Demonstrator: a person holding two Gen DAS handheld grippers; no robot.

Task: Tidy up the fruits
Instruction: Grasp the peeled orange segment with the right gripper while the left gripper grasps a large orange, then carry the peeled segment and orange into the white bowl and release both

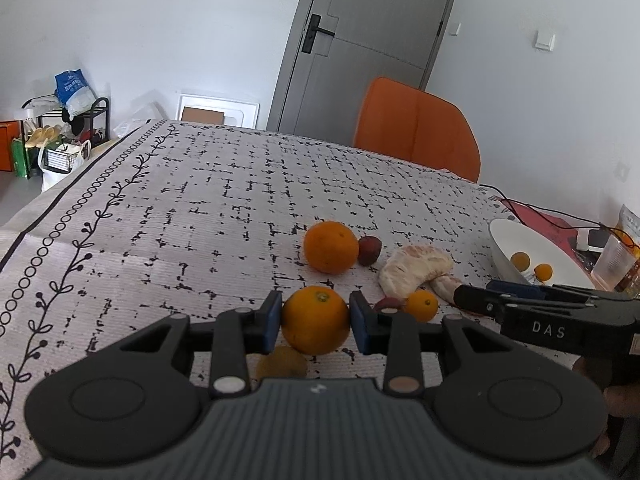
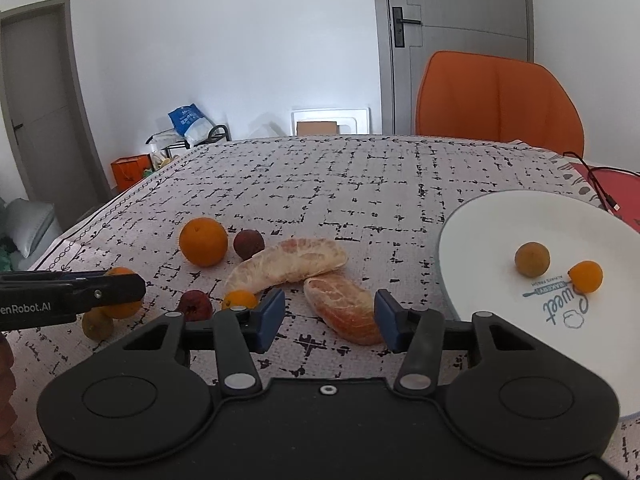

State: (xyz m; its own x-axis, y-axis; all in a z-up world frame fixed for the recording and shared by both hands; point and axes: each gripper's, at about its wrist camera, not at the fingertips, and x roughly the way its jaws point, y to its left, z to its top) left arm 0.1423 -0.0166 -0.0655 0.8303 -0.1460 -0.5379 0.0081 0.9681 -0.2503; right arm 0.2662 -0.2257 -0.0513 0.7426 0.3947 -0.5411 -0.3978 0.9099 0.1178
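Left gripper (image 1: 316, 320) pinches an orange (image 1: 315, 320), so lift straight and carry to the white plate (image 2: 480, 220); right gripper (image 2: 330, 316) wide open, empty over a pomelo segment (image 2: 344, 308).

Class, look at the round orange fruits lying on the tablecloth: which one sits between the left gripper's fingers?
The near orange, flanked by the left gripper's blue pads. The far orange beside a dark red fruit and the small one lie free.

My fingers (image 1: 274, 322) carry matt blue pads on matt black plastic arms. The orange (image 1: 316, 320) between them has dimpled, faintly shiny peel. The tablecloth (image 1: 224, 200) looks a coarse woven cloth. The white plate (image 2: 500, 224) is smooth, glossy glaze; the peeled segment (image 2: 346, 306) looks fibrous and dull.
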